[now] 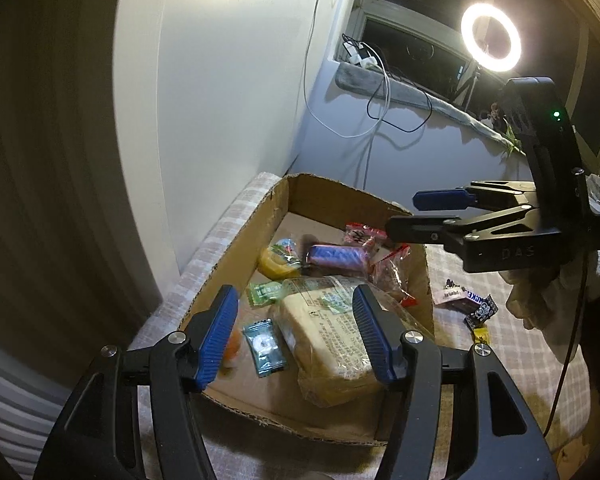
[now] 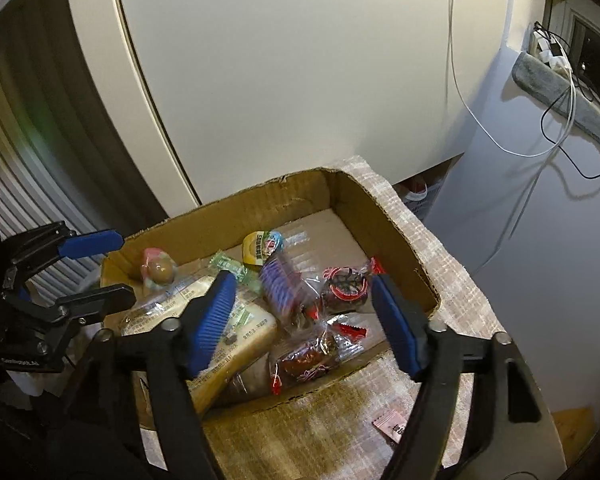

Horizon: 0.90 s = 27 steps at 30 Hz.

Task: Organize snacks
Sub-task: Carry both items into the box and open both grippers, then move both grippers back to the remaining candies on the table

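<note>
Both the left gripper (image 1: 296,336) and the right gripper (image 2: 306,320) hover with jaws spread wide and empty over the shallow brown cardboard box (image 1: 424,280) of wrapped snacks, while a dark chocolate bar (image 1: 474,302) lies on the checked cloth (image 1: 512,344) just beside it.
</note>
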Available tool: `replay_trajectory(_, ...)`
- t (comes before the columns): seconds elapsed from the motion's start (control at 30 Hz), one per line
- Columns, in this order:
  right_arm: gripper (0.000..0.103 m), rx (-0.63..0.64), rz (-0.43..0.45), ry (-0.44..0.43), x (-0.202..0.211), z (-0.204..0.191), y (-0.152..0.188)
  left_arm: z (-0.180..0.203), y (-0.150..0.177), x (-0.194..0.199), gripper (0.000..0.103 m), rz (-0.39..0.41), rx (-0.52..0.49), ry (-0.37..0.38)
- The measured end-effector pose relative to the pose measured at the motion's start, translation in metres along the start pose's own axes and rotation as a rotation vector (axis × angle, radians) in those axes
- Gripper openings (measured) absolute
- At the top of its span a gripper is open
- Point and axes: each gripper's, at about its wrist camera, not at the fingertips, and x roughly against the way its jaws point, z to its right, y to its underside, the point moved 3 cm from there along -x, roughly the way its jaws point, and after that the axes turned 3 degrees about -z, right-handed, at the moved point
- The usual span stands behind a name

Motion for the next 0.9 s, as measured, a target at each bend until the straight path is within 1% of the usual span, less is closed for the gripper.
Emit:
replay_trajectory(0.2,0.074,-0.017,-0.002,0.019,0.005,0.007,0.005,0.002,0.0,0.0,0.059,-0.001,0.002,0.002)
replay_trajectory(0.37,0.074,-0.038,0.018,0.036,0.014,0.015,0.012,0.006,0.001,0.001,0.059,0.003,-0.004,0.006)
replay_trajectory(0.53,0.074,-0.062,0.044,0.047,0.029,0.029,0.022,0.019,0.003,0.001,0.059,0.003,-0.024,0.025)
replay_trajectory(0.67,0.074,-0.08,0.028,0.079,0.041,0.044,0.036,0.036,0.005,0.002,0.059,0.005,-0.049,0.045)
replay_trajectory(0.9,0.074,-0.099,-0.035,0.155,0.059,0.07,0.076,0.072,0.009,0.001,0.059,-0.002,-0.106,0.095)
